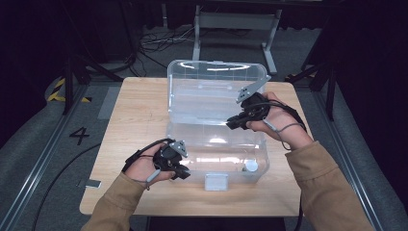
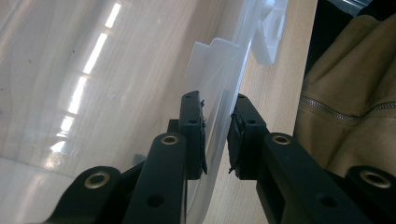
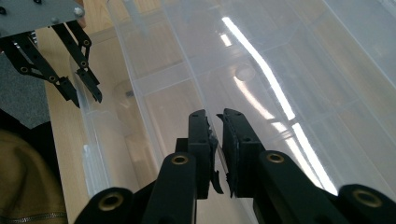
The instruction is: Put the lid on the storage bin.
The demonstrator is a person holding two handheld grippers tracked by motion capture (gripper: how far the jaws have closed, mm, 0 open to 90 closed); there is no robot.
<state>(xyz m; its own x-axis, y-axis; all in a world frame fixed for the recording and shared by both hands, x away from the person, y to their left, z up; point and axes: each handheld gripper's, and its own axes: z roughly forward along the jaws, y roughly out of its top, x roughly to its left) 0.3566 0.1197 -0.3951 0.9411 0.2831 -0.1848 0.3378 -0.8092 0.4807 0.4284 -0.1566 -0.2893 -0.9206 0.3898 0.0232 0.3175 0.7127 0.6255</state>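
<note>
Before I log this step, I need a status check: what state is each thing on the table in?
Clear plastic box: open, lid tilted up at the back.
Lid: raised, leaning away from the person.
Front latch: hanging down, undone.
White cap: resting inside the box, near its front right corner.
Left gripper: jaws straddling the box's front wall.
Right gripper: jaws nearly shut, nothing between them, above the box.

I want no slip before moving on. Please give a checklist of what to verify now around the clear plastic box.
1. Left hand-held gripper straddles the front wall of the clear plastic storage box: ok.
2. Its pads press that wall firmly: cannot tell.
3. Right hand-held gripper nearly closed, nothing between its jaws: ok.
4. Transparent hinged lid stands open: ok.
5. Small white round cap lies inside the box corner: ok.
6. Light wooden table carries the box squarely: ok.
</note>
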